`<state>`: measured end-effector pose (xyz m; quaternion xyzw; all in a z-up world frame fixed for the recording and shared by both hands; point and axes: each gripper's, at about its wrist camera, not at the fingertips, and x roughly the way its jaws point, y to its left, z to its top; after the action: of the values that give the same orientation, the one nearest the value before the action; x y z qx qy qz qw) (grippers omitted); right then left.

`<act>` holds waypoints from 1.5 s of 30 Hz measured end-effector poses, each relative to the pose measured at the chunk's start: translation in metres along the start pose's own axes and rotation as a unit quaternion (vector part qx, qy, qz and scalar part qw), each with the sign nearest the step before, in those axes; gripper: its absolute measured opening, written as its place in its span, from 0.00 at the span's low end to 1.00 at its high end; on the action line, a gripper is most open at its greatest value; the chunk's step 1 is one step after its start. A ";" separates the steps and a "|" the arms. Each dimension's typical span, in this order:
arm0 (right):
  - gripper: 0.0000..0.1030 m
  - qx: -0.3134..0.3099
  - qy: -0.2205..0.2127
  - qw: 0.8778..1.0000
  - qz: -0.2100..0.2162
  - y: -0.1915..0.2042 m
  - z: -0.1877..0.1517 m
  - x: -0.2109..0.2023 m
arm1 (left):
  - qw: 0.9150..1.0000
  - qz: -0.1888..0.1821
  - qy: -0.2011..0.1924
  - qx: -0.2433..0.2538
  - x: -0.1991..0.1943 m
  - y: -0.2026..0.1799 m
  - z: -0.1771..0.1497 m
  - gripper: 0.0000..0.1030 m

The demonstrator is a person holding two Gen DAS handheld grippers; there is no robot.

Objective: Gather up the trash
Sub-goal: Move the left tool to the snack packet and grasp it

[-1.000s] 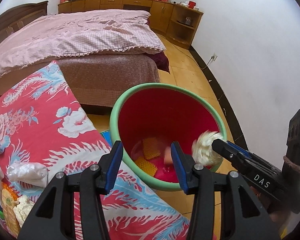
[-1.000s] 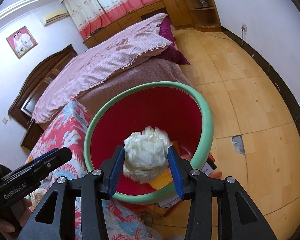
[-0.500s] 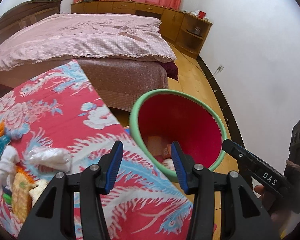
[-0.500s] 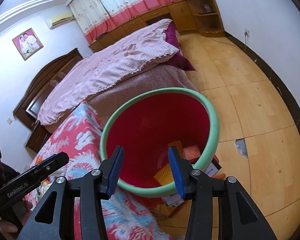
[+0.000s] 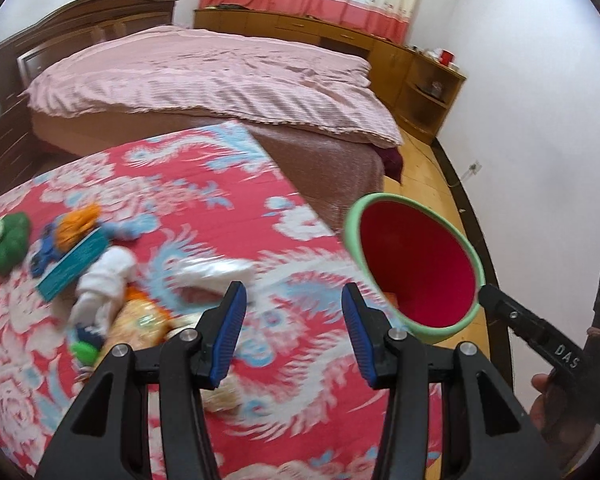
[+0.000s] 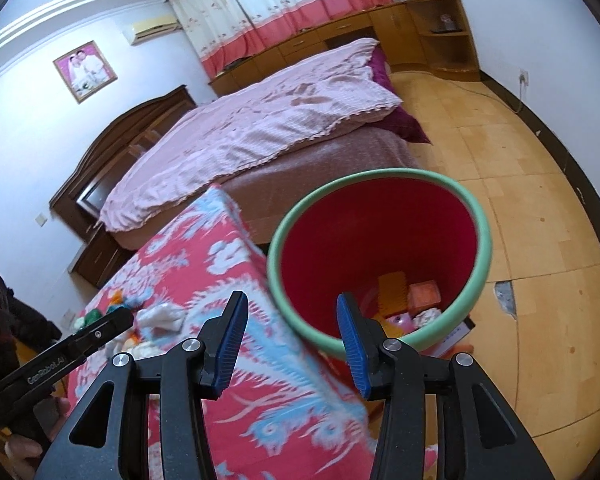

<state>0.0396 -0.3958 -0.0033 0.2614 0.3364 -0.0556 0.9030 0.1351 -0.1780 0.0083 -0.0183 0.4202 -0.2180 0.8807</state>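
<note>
Both pairs of fingers stand apart with nothing between them. The left gripper [image 5: 292, 332] hangs over the table [image 5: 308, 392], which is covered in a red floral cloth, and its blue pads frame bare cloth just right of the litter. The right gripper [image 6: 290, 334] sits above the table's right edge, one finger over the cloth and the other over the rim of the red bin [image 6: 380, 248].

The trash left to collect lies toward the table's left edge. A crumpled clear plastic bag [image 5: 216, 272] is nearest the left fingers, with a white wad of tissue [image 5: 104, 276] beside it and an orange snack wrapper [image 5: 140, 320] just below. Further out are a teal card [image 5: 74, 266], an orange and blue scrap [image 5: 76, 224] and a green lump [image 5: 8, 240]. The view is smeared here, so exact outlines are hard to read.

The bin stands on the floor against the table's right edge, its green rim just below the cloth's level. Yellow and orange pieces and a pale wad [image 6: 428, 314] lie at its bottom.

The likely trouble is in the pick. The plastic bag is thin and slack, so the fingers may pinch the cloth along with it and drag the covering, shifting the other litter. Several pieces touch or overlap, so closing on one could knock a neighbour off the left edge. On the carry across, a light piece held only by a corner could slip out short of the rim and land between table and bin.
</note>
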 end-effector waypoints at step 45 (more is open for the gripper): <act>0.46 -0.045 0.069 0.996 0.019 0.063 -0.032 0.030 | 0.993 0.071 0.066 -0.074 0.028 0.107 -0.047 0.43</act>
<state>0.0613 -0.3230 -0.0155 0.2296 0.3951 -0.0054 0.8895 0.1552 -0.0855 -0.0655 -0.0385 0.4926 -0.1237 0.8605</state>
